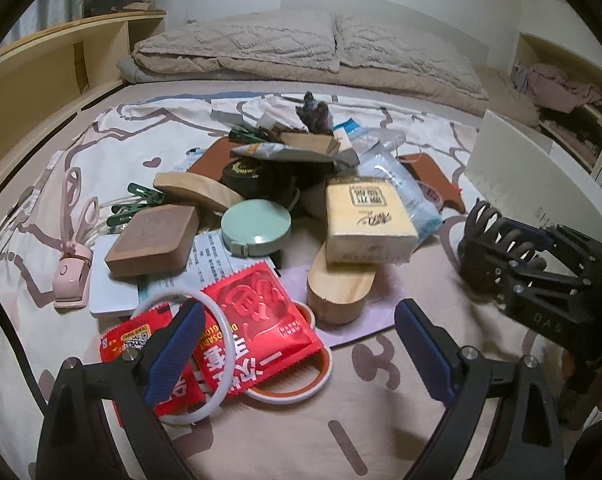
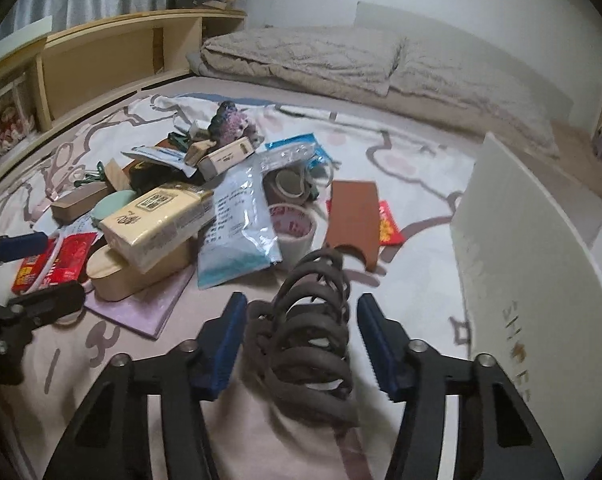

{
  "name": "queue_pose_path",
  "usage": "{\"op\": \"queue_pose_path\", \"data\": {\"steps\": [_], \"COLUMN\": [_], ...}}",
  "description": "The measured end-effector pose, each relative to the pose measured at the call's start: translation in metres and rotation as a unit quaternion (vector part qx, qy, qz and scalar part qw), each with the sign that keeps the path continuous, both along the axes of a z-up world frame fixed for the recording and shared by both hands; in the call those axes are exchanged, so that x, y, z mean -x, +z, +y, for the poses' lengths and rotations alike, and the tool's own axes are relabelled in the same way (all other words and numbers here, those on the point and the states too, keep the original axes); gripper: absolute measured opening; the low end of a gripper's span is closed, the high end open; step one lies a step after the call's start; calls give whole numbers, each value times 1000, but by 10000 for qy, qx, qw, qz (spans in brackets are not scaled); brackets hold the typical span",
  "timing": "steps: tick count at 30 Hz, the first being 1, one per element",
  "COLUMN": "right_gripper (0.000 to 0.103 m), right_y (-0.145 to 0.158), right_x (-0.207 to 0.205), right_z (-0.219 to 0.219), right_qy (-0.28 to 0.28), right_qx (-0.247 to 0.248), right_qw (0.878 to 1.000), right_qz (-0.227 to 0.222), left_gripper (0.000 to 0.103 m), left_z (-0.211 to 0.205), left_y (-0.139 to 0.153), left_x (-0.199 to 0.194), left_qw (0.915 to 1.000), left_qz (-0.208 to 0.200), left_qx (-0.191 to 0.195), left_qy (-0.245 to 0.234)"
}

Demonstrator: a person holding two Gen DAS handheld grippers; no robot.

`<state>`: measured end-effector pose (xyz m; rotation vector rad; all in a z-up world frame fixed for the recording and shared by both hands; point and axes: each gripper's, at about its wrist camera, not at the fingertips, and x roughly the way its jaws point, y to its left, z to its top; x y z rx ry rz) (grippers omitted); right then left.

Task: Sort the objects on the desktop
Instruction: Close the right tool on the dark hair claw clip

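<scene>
A heap of small items lies on the patterned bedsheet [image 1: 381, 420]. My left gripper [image 1: 297, 320] is open, its blue pads straddling a red packet [image 1: 261, 320]; a white ring [image 1: 221, 344] loops around the left pad. In the right wrist view the left gripper [image 2: 33, 272] shows at the left edge. A dark brown hair claw clip [image 2: 305, 332] stands between the pads of my right gripper [image 2: 301, 344]. The left pad is right against it and a thin gap shows at the right pad. The left wrist view shows the clip [image 1: 485, 220] in the right gripper [image 1: 509, 248].
The heap holds a yellow tissue pack [image 1: 365, 220], a green round tape measure [image 1: 256, 226], wooden boxes [image 1: 153, 240], a plastic bag [image 2: 241, 224], a tape roll [image 2: 293, 228] and a brown case [image 2: 355, 220]. A white board [image 2: 521, 260] stands at the right. Pillows lie behind.
</scene>
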<state>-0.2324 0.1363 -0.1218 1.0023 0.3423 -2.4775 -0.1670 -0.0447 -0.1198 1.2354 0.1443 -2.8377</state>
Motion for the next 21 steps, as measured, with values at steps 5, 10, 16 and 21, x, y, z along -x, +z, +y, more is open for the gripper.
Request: {"op": "queue_pose_path", "data": {"steps": [5, 10, 16, 21], "right_gripper": [49, 48, 48, 48], "right_y": [0, 3, 7, 10], "right_x": [-7, -10, -20, -31], "right_z": [-1, 5, 11, 20], "right_qy": [-4, -79, -121, -165], "right_qx": [-40, 125, 236, 478], "right_qw": [10000, 9997, 9990, 9969], "right_qz": [-51, -213, -348, -601], "left_gripper": [96, 96, 96, 98], "left_z": [-1, -2, 1, 0], "left_y": [-8, -12, -19, -23], "left_x": [4, 6, 9, 10], "left_qw": [9999, 9998, 9994, 9992], "left_qz": [-110, -164, -294, -327], "left_qx": [39, 62, 159, 200], "left_qy": [57, 87, 62, 83]}}
